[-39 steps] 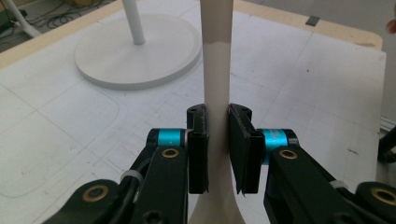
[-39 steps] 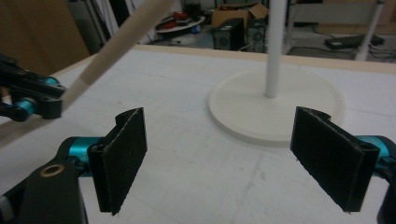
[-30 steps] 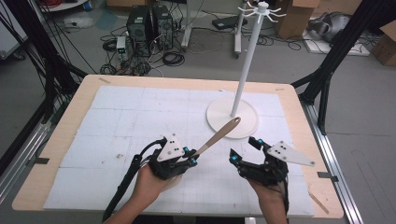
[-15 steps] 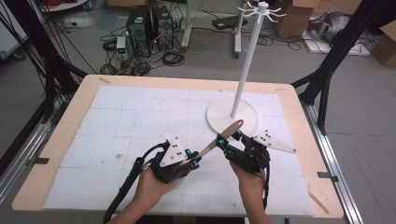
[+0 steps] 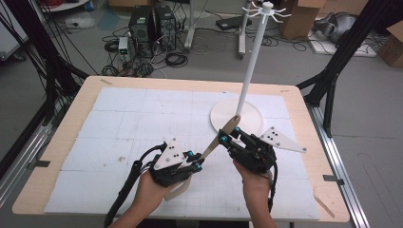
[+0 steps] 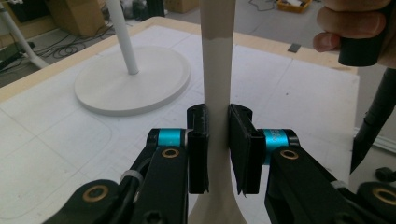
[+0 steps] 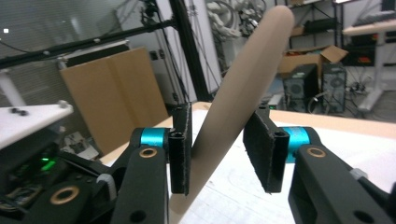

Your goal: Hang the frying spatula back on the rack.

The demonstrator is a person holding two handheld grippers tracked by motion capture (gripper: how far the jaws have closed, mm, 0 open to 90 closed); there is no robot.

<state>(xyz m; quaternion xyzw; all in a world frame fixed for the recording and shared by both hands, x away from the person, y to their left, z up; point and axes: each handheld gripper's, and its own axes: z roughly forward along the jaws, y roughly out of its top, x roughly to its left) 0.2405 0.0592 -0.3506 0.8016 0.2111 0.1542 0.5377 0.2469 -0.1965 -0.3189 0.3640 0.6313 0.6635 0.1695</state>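
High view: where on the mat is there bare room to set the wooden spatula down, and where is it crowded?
The mat lies bare across its left half and along the far edge. Crowded: the stand base far right, and the near middle, where the left gripper and right gripper meet on the wooden spatula.

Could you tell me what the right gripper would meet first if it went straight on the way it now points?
Most likely the wooden spoon's handle: it slants between the open jaws of the right gripper, just ahead of the pads and apparently not yet clamped. Depth is hard to judge; the left gripper lies beyond.
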